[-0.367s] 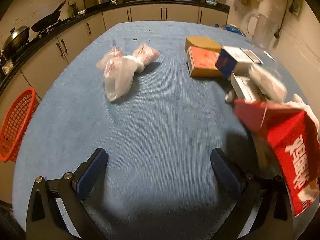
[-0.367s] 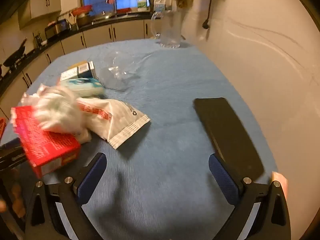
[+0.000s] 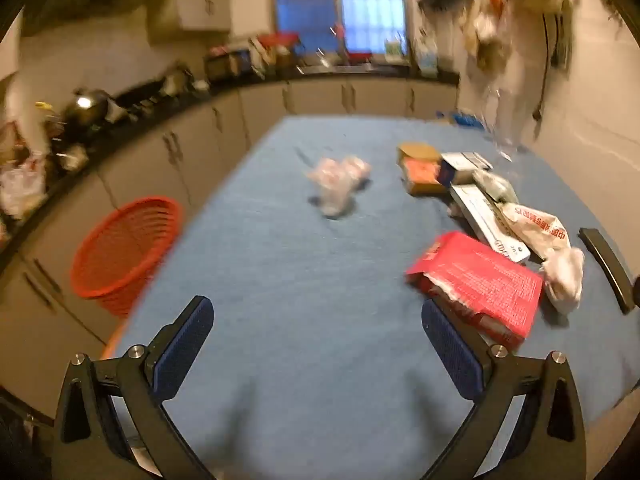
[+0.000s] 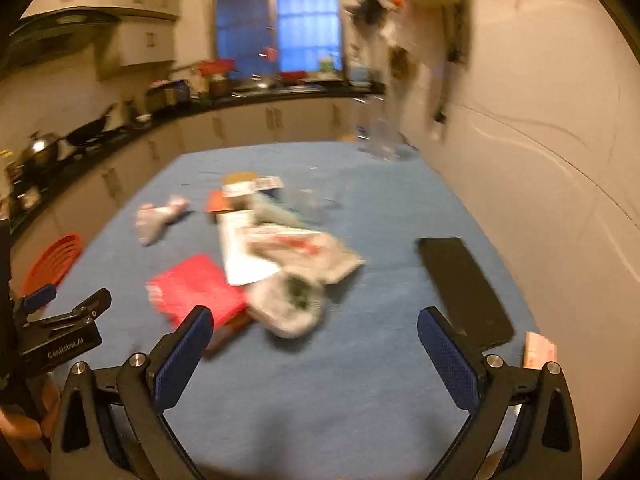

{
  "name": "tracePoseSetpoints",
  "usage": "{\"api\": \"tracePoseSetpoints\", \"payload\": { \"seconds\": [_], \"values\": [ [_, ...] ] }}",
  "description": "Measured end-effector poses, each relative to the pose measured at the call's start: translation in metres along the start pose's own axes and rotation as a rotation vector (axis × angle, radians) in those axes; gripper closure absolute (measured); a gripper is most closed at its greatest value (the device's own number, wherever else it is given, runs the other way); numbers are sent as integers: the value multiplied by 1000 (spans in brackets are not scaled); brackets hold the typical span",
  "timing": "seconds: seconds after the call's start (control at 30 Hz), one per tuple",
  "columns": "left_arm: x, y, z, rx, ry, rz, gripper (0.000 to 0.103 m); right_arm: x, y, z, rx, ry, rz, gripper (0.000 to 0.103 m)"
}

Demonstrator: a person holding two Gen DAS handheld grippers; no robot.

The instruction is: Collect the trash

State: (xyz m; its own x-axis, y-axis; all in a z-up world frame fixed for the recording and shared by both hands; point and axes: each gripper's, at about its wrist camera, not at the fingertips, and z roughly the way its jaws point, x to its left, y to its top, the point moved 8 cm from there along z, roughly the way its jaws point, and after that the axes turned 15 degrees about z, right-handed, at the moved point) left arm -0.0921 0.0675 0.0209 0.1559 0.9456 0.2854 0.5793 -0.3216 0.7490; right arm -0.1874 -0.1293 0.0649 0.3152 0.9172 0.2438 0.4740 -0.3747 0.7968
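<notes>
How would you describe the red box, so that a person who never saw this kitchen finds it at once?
Start at the big table under the blue cloth. The litter lies along its wall side, and the red box is the piece at the near end of that heap, lying flat. It is the only bright red, printed carton; the packets beside it are white, and the farther small boxes are orange and brown.

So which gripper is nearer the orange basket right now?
Left. The left gripper hangs open over the table edge just beside the orange basket. The right gripper is open farther along, beyond the left one.
</notes>
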Motion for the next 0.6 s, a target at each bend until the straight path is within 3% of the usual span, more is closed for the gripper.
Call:
{"api": "tracePoseSetpoints", "payload": {
  "seconds": [0.2, 0.33, 0.6],
  "values": [
    [67, -49, -76, -64, 155, -111, 0, 59, -29, -20, 19, 91, -81, 0],
    [101, -80, -104, -81, 197, -155, 0, 92, -55, -25, 35, 132, -114, 0],
    [127, -108, -96, -37, 217, -211, 0, 136, -89, -20, 86, 182, -193, 0]
  ]
}}
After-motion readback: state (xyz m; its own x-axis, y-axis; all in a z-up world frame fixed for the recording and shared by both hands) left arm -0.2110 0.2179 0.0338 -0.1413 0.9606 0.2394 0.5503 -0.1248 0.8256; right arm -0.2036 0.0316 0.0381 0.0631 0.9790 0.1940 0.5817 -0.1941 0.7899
